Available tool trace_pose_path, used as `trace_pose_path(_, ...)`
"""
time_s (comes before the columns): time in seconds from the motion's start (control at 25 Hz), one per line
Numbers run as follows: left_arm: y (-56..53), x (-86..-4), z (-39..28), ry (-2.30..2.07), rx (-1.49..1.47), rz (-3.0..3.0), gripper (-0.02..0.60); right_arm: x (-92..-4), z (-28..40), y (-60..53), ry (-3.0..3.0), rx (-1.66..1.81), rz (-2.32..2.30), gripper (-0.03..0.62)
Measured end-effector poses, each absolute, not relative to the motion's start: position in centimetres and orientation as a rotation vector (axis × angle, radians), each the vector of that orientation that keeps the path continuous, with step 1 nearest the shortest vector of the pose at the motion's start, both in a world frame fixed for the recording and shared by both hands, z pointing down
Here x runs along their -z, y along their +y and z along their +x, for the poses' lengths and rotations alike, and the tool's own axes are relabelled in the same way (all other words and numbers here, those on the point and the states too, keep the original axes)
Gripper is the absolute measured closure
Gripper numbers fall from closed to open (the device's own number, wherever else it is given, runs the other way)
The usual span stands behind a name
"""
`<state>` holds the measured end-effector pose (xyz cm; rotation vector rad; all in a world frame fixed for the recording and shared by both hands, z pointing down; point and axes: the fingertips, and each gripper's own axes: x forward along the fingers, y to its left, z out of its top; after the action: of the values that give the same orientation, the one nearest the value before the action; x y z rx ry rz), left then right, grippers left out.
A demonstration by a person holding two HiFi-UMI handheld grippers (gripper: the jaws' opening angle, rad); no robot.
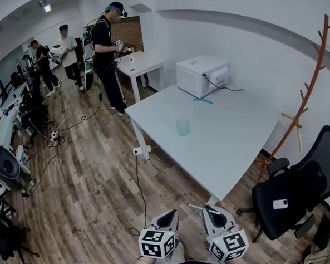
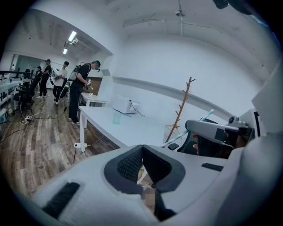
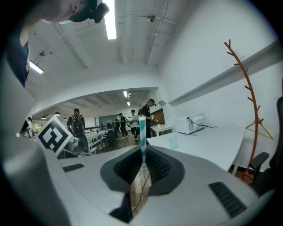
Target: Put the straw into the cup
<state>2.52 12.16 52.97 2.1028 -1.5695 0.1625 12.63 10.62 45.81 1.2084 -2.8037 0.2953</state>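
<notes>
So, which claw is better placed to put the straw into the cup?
Right. The right claw is shut on the striped straw, while the left claw is shut and empty. The cup stands on the table, far ahead of both.

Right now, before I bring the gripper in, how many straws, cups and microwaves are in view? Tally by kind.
Straw: 2, one held in the right gripper, one lying on the table
Cup: 1
Microwave: 1
Total: 4
</notes>
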Motion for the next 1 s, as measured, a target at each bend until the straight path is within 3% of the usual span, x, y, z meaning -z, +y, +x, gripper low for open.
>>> trace_pose_path(1.0, -2.3, -52.5, -6.3, -1.495, -0.215, 2.133, 0.561, -44.2, 3.8, -4.0, -2.772, -0.302, 1.280, 0.553)
